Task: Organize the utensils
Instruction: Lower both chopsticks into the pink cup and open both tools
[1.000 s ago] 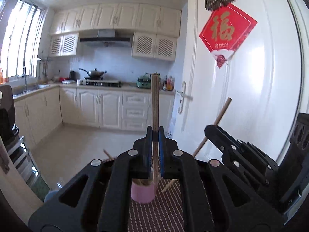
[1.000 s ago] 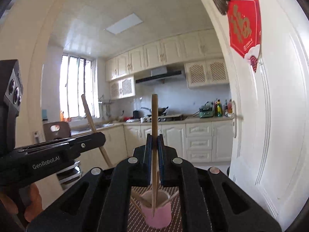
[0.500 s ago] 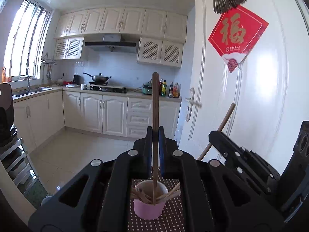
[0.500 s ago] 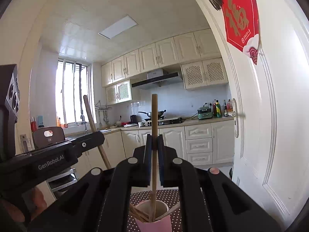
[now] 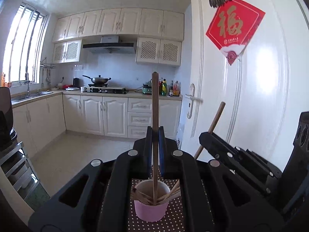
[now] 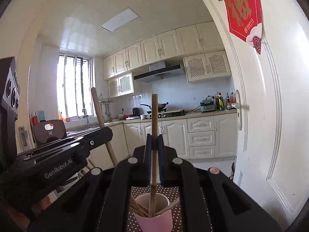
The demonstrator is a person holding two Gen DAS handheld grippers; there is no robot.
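Each gripper, left gripper [image 5: 154,150] and right gripper [image 6: 154,154], has its fingers squeezed tight on an upright chopstick [image 5: 155,116] whose tip is down in the pink cup [image 5: 150,210] below the fingers, so next they should open and drop them in.

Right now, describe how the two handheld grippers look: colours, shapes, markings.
Both are matte black plastic with cut-out slots and round silver bolt heads. The left gripper and the right gripper each have two narrow fingers lined with blue pads. Seen from the right wrist, the left one's side reads "GenRobot.AI" in white, with round lenses on its camera block.
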